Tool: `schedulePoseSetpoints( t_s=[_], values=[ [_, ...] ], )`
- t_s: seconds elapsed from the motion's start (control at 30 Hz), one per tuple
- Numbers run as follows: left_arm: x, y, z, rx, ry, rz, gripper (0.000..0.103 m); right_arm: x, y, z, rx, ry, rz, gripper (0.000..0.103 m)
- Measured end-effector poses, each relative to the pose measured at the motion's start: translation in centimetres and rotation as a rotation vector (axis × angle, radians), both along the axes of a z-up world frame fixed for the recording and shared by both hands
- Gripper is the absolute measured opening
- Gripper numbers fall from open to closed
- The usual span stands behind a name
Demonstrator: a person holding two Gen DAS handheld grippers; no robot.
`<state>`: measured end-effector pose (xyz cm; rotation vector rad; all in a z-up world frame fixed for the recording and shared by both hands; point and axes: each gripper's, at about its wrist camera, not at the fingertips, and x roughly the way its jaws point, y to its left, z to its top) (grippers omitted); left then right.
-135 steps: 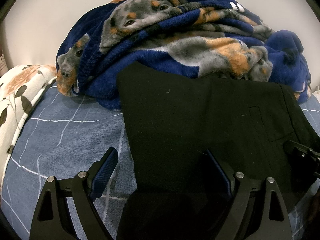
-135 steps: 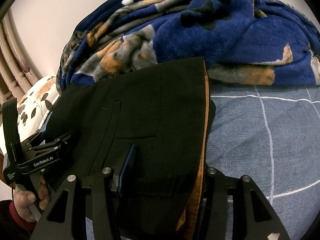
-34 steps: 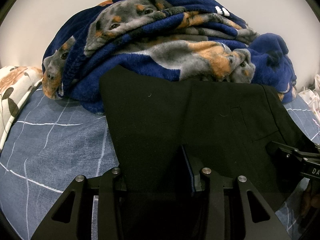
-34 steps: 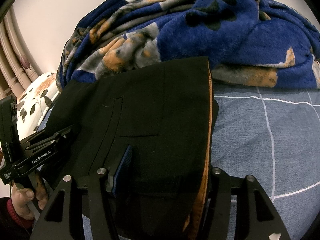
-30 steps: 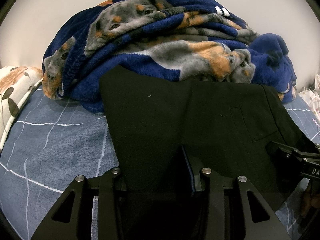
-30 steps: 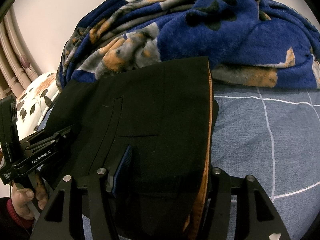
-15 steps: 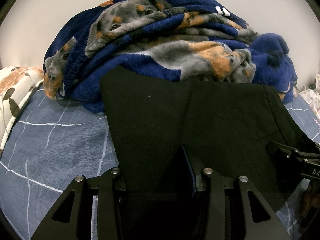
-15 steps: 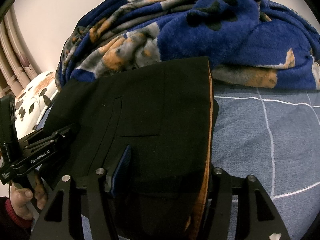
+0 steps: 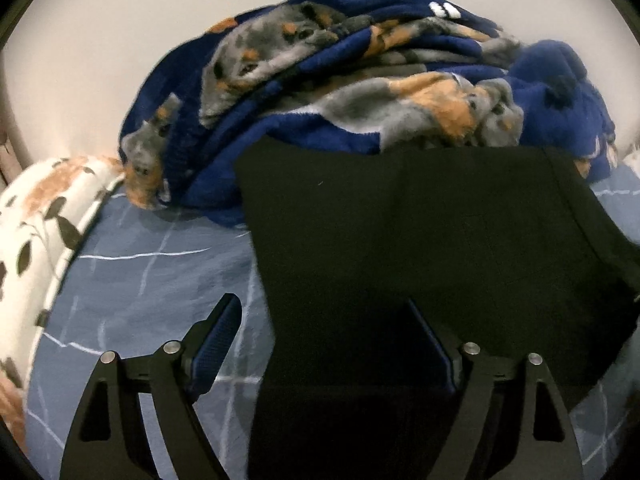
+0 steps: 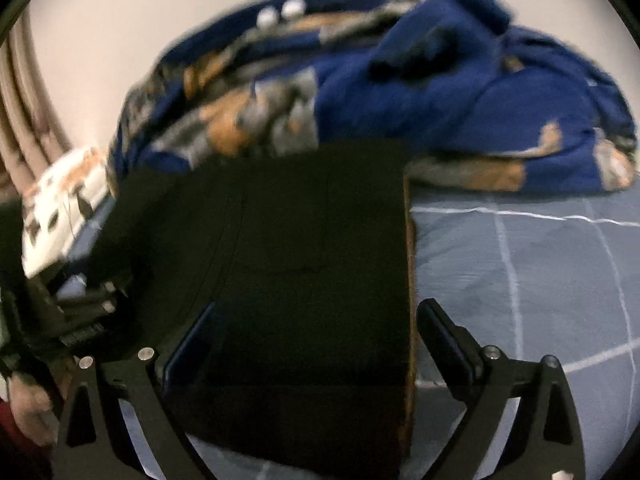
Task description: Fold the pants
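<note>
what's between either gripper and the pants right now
Nothing visible. The pants lie inside both sets of open jaws: the left gripper straddles their left edge, the right gripper their orange-trimmed right edge. Both have just been opening.

Both wrist views sit low and close, angled downward across the bed toward the wall. Left view covers the black pants' (image 9: 420, 248) left edge, right view (image 10: 304, 240) their right edge; both share the dog-print blanket (image 9: 360, 80).
</note>
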<state>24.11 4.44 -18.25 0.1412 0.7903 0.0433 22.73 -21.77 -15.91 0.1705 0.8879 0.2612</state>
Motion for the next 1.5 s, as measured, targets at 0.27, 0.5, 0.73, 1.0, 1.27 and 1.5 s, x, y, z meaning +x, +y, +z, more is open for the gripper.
schedulePoseSetpoints(
  t_s=[0.27,0.5,0.73,1.0,1.27,1.5],
  values=[
    [-4.4,0.4,3.6,-0.042,-0.028,0.017,0.093,-7.5,1.4,5.7,-0.031,-0.144,0.010,0.098],
    [-11.2,-1.1,9.7,-0.043,-0.170,-0.010,0.095,-12.7,3.9,9.2,-0.009,-0.185,0.024,0.098],
    [-20.0,-1.4,17.6,-0.105,-0.432,-0.021,0.103,-14.8,5.7,12.7,0.003,-0.228,0.019,0.098],
    [-24.3,-1.2,22.6,-0.212,-0.495,0.029,0.103,-17.9,4.6,16.8,-0.004,-0.292,-0.015,0.098],
    [-25.6,-1.4,22.5,-0.216,-0.469,0.002,0.103,-20.1,4.4,18.8,-0.009,-0.323,-0.012,0.099],
    [-25.7,-1.8,21.2,-0.199,-0.419,-0.016,0.103,-20.8,4.8,18.7,-0.020,-0.313,-0.003,0.099]
  ],
)
